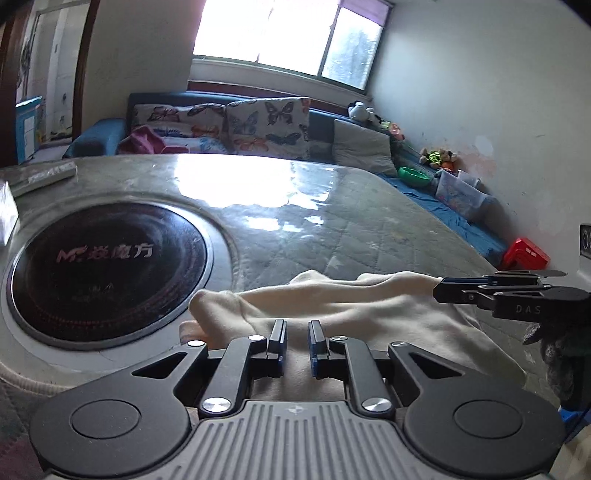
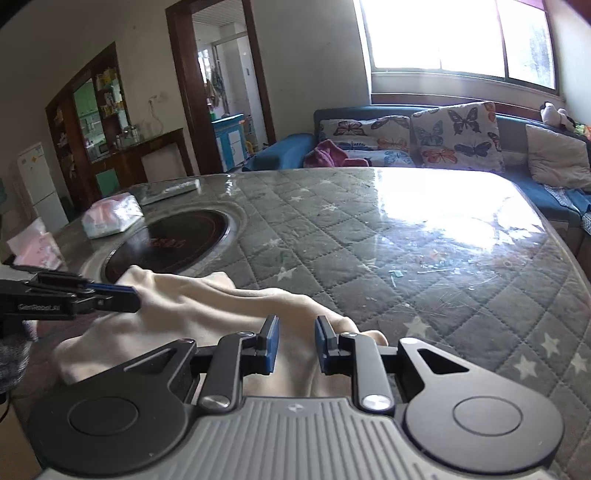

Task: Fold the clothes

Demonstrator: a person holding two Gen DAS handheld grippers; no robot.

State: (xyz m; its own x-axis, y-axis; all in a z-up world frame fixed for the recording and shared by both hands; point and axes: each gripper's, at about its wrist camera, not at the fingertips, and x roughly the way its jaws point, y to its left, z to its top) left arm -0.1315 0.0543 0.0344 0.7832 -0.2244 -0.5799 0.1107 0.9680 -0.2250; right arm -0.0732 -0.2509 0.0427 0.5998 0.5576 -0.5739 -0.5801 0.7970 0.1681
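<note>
Living room, bright window (image 1: 291,33) at the back, blue sofa (image 2: 369,110) under it with butterfly cushions (image 1: 267,125) and a grey pillow (image 1: 362,146). Doorway (image 2: 221,85) and dark shelving (image 2: 92,110) off to the side in the right wrist view, white fridge (image 2: 38,184) beside that.

Big table (image 2: 406,236) fills the foreground: grey quilted cover with white stars under a glossy clear sheet, heavy window glare on the far half. Round black hotplate (image 1: 107,271) set into the table, printed logo on it.

Cream garment (image 1: 332,302) lies crumpled on the near edge of the table, just beside the hotplate; in the right wrist view one corner of it overlaps the hotplate rim. Bunched, loosely doubled over, not flat.

Left gripper (image 1: 297,341) low over the near part of the garment, jaws parted with a small gap, cloth visible through the gap, nothing pinched. Right gripper (image 2: 295,343) same story: jaws apart, over the garment's right end, nothing between the pads.

Each gripper shows in the other's camera from the side, at the garment's edge; can't tell from that angle whether the tips touch the fabric.

Small stuff: tissue pack (image 2: 110,218) and a flat remote-like bar (image 2: 170,192) on the far left of the table, pink pack (image 2: 35,251) near the table edge. Red stool (image 1: 526,254), green bowl (image 1: 413,177) and stuffed toys (image 1: 439,158) along the wall.
</note>
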